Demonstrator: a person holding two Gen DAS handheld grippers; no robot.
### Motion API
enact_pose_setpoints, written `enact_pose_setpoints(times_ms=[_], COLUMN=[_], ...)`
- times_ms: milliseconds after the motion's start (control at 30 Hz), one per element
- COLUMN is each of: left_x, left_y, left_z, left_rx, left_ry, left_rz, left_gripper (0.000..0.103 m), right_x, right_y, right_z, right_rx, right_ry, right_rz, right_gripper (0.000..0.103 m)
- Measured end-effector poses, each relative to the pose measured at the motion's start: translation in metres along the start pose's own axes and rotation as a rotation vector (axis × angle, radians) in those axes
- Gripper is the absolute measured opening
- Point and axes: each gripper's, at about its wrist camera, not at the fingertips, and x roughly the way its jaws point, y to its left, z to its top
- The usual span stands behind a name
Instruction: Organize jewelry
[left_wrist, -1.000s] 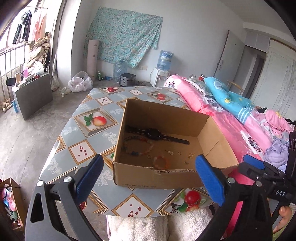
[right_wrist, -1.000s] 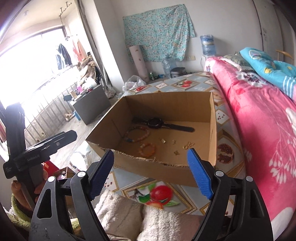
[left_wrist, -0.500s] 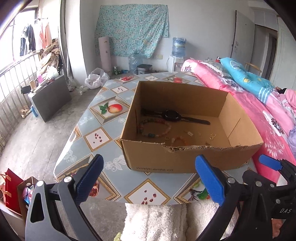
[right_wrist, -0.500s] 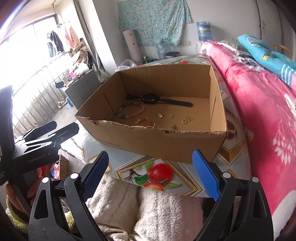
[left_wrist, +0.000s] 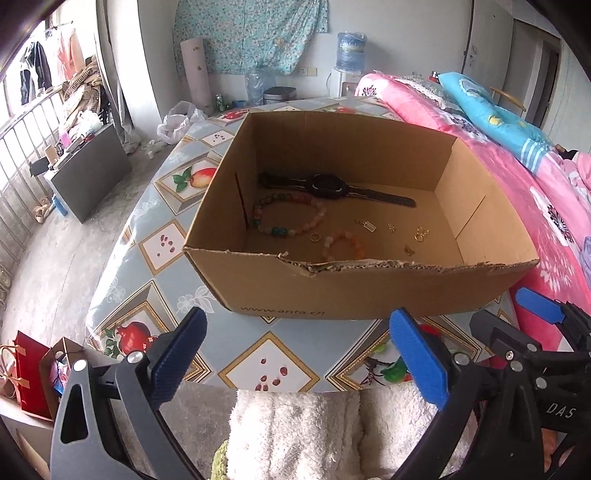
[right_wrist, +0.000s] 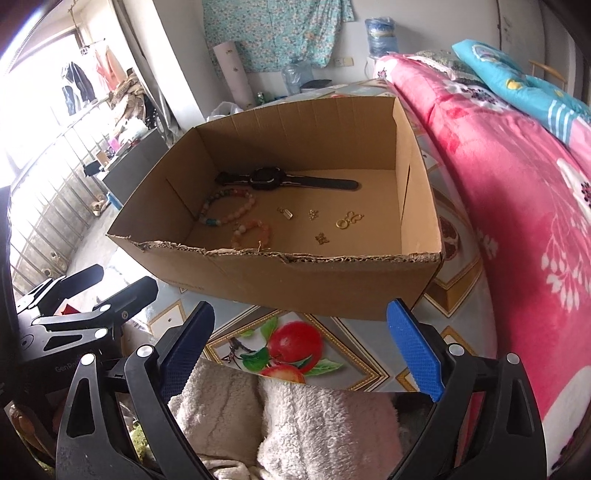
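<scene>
Cardboard makes up the open box (left_wrist: 369, 291) on the patterned desk (left_wrist: 155, 243), its torn near rim low enough for both cameras to see the floor inside. All the jewelry in view lies there, loose and spread out rather than heaped, so each piece could be reached singly.

A black watch (left_wrist: 327, 184) stretches flat along the far side. Just nearer, toward the left wall, sits a large bracelet (left_wrist: 288, 212) of mixed pale, pink and teal beads, and near the front rim a smaller orange bracelet (left_wrist: 343, 243). A gold ring (left_wrist: 314, 238) lies between them; small gold charms (right_wrist: 347, 220) scatter to the right.

Both tongs are released and hold nothing: the left tongs (left_wrist: 295, 354) and right tongs (right_wrist: 299, 347) hover short of the box over the desk's near edge, above pale fleecy fabric, jaws wide. This fits either pieces already gathered or sorting ahead.
</scene>
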Motion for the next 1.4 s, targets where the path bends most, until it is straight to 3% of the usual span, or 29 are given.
enact_pose_setpoints(times_ms=[367, 1400], left_x=[0.01, 0.027], left_y=[-0.007, -0.006], left_z=[0.007, 0.008], left_rx=[0.028, 0.035], left_ry=[0.031, 0.098], left_rz=[-0.01, -0.007], left_gripper=[0.097, 0.097], right_x=[0.005, 0.017], right_y=[-0.006, -0.011], right_z=[0.002, 0.0], right_rx=[0.042, 0.076], right_ry=[0.017, 0.075], right_rz=[-0.057, -0.084], right_gripper=[0.09, 0.09])
